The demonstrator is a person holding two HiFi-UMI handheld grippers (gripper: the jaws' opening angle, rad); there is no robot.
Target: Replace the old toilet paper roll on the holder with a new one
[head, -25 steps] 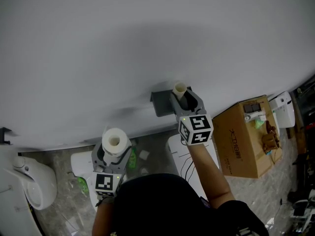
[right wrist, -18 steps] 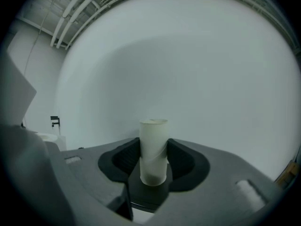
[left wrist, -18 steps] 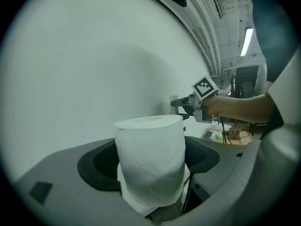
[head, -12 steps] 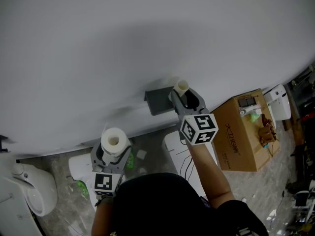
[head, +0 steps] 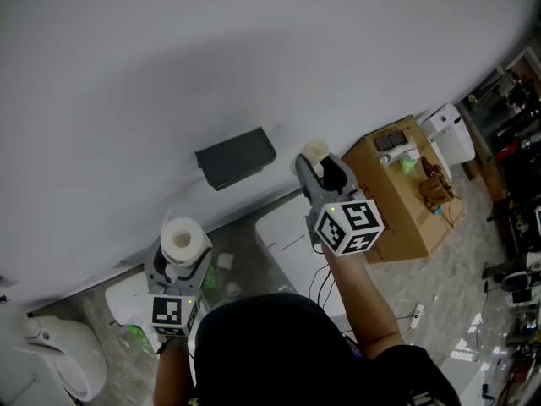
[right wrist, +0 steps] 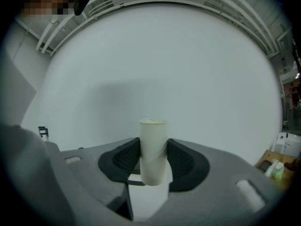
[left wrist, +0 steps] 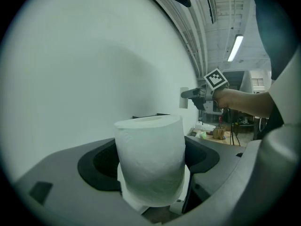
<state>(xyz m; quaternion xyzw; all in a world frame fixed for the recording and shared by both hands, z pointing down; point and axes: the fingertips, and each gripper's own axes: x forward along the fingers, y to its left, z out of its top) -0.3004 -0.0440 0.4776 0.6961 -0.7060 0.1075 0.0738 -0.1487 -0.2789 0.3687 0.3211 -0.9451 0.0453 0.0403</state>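
Pinching the old cardboard core (right wrist: 153,149) upright between the jaws of the right gripper (head: 321,166), squeezed on both flanks, top end poking above them. Against a second ago: no longer up at the holder (head: 236,157). Pulled clear and carried away rightward, leaving the dark holder apart to the left of the right jaws, with no roll on it, on the wall (head: 254,57). Reads as removal done.

Clamping the new roll (left wrist: 150,161) upright in the jaws of the left gripper (head: 179,259): full, white, gripped round its lower half. Held below and left of the holder, well apart from it, not yet offered up.

Beyond the right jaws, down on the floor: a cardboard box (head: 406,194). Behind and left of the left jaws: a toilet (head: 59,358).

Next, by judgement: get rid of the core, then swing the left jaws across to the holder. Calls for lining up the roll's bore with whatever carries it there; cannot make out that part from here.
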